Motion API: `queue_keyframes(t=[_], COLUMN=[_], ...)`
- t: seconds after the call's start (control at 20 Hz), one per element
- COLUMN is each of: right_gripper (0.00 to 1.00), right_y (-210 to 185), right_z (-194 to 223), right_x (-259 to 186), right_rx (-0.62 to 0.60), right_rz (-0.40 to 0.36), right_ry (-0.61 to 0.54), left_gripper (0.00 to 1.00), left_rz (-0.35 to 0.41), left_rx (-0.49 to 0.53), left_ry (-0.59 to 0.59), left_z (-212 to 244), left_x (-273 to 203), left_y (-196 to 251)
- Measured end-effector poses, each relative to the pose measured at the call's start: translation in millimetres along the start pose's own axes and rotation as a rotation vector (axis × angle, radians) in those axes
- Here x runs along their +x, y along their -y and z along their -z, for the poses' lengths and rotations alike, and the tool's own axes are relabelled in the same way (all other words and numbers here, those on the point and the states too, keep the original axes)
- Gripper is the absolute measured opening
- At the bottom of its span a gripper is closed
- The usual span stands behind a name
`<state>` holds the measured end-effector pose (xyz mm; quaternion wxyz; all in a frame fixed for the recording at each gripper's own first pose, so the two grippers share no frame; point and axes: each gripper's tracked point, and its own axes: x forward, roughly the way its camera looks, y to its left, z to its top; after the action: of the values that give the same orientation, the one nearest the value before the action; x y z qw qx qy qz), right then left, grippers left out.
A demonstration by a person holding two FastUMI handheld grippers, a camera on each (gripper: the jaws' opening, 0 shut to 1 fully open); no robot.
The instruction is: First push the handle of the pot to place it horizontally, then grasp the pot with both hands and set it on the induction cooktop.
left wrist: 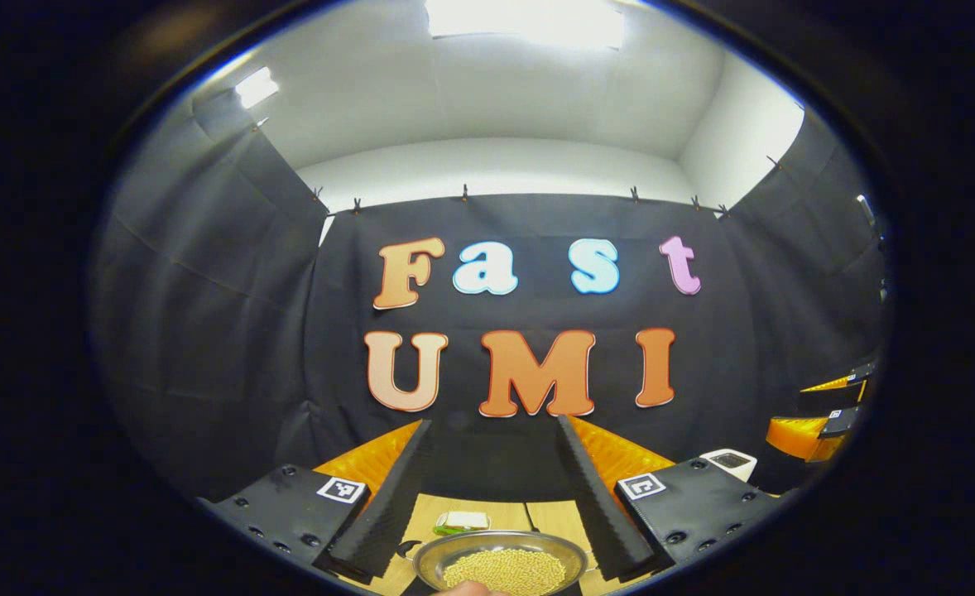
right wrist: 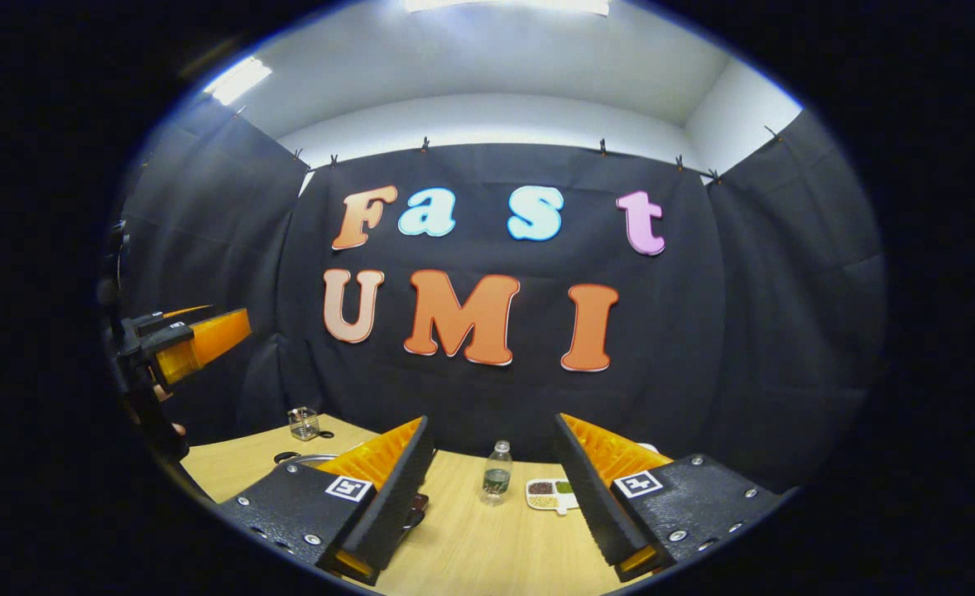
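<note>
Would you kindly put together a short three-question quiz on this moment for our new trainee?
1. True or false: the left gripper is shut on the pot.
2. What stands on the table between the right gripper's fingers in the right gripper view? A) a clear bottle B) a kettle C) a mug
3. Fill in: the pot holds small yellowish ____.

Key:
1. False: its fingers stand apart above the pot, touching nothing.
2. A, the clear bottle, beside a divided dish.
3. Grains, perhaps beans.
</note>
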<state>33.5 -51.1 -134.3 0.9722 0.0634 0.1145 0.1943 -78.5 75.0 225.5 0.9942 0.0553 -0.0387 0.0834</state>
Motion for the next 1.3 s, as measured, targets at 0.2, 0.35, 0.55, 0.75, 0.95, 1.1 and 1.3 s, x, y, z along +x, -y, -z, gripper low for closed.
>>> queue_keyframes(t=[0.2, 0.35, 0.55, 0.75, 0.95, 1.1, 1.3], right_gripper=[0.93, 0.95, 0.95, 0.95, 0.95, 0.95, 0.95], right_y=[7, 20, 23, 32, 21, 17, 19], right_z=[-23, -41, -62, -71, -80, -72, -73], right_x=[-13, -28, -38, -40, -44, -41, -40], right_rx=[-0.040, -0.051, -0.050, -0.026, -0.020, -0.017, -0.011], right_rz=[-0.008, 0.019, -0.009, -0.001, -0.047, -0.055, -0.038], right_ry=[0.083, 0.132, 0.186, 0.213, 0.248, 0.236, 0.238], left_gripper=[0.99, 0.98, 0.98, 0.94, 0.98, 0.95, 0.95], left_rz=[0.010, -0.016, -0.060, -0.057, -0.131, -0.162, -0.141], left_rx=[-0.028, -0.011, -0.057, -0.051, -0.077, -0.083, -0.065], left_ry=[0.006, 0.035, 0.118, 0.140, 0.222, 0.225, 0.184], left_z=[-18, -36, -67, -81, -100, -97, -85], left_x=[-17, -30, -39, -47, -54, -57, -55], left_y=[3, -6, -17, -18, -38, -43, -41])
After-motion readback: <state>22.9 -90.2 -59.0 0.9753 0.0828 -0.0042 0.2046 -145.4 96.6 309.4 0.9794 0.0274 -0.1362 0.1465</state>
